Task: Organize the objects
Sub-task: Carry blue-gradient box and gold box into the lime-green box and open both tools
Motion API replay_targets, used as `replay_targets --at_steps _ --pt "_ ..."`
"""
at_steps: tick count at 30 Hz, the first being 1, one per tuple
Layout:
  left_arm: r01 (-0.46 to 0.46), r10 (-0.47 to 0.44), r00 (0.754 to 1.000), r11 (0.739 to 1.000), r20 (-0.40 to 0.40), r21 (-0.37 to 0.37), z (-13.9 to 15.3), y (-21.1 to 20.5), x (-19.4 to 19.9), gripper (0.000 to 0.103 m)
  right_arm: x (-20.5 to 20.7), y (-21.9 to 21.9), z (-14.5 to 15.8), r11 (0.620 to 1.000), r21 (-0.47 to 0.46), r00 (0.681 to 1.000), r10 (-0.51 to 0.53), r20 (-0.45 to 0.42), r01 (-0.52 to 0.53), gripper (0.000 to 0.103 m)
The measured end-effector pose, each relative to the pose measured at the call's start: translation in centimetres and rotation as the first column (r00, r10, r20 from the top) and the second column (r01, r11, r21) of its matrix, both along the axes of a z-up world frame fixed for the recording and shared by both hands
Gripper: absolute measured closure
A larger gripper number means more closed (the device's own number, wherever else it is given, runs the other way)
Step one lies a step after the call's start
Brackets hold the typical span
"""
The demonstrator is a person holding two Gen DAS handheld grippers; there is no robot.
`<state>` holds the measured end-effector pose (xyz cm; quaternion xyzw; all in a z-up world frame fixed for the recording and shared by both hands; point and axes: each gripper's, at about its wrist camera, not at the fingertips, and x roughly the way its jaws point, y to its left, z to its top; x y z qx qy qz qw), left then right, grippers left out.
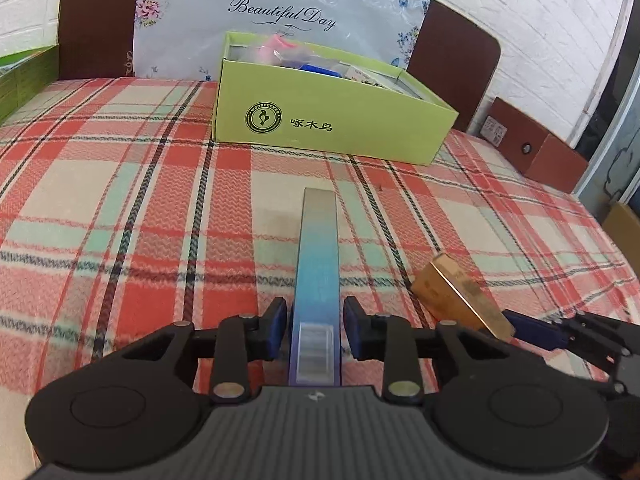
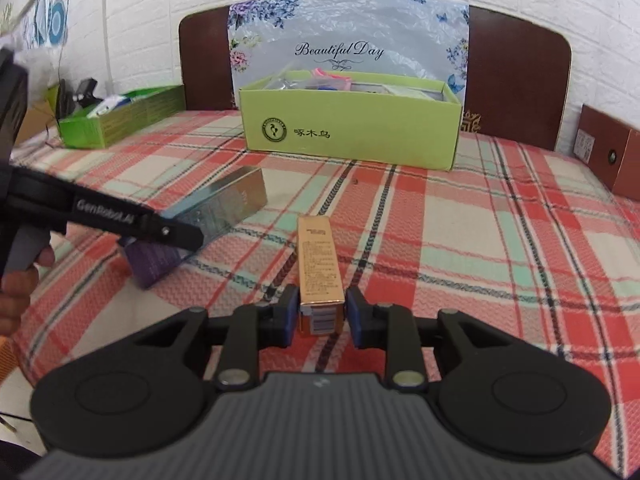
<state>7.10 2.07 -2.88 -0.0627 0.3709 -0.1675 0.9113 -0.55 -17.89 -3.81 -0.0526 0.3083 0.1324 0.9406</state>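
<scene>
A long blue-to-silver box (image 1: 318, 264) lies on the plaid bedspread between the pads of my left gripper (image 1: 316, 330); small gaps show at both pads, so the gripper is open around it. It also shows in the right wrist view (image 2: 224, 204). A slim gold box (image 2: 320, 264) lies between the pads of my right gripper (image 2: 322, 318), which is open around its near end. The gold box also shows in the left wrist view (image 1: 456, 294). An open lime-green shoebox (image 1: 332, 120) holding several items stands at the head of the bed, also in the right wrist view (image 2: 352, 124).
A second green box (image 2: 120, 116) with items sits at the bed's left edge. The brown headboard (image 2: 516, 76) with a flowered "Beautiful Day" sheet (image 2: 344, 44) stands behind the shoebox. A brown side panel (image 1: 532, 144) lies at the right. The plaid bedspread (image 2: 480, 240) spreads between.
</scene>
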Motion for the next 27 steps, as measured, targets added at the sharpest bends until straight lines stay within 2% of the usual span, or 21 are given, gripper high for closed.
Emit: replay_targets --at_steps 3,6,15,27 --pt "0.009 -0.010 1.000 0.999 0.008 0.042 -0.1 -0.9 0.9 0.066 0.3 0.8 -0.4 1.000 -0.023 1.000 0.013 0.003 -0.013 0.072" --pt "0.015 -0.017 1.000 0.996 0.016 0.090 0.0 -1.6 1.2 0.066 0.8 1.2 -0.6 0.999 -0.023 1.000 0.026 0.004 -0.026 0.072" --pt "0.020 -0.023 0.999 0.991 0.024 0.133 -0.1 -2.3 1.2 0.066 2.8 1.6 -0.9 0.998 -0.034 0.999 0.047 -0.015 -0.048 0.072" --pt "0.030 -0.038 0.999 0.983 0.039 0.181 -0.2 -3.0 1.3 0.066 3.4 1.5 -1.3 0.999 -0.022 0.999 0.033 -0.030 -0.034 0.072"
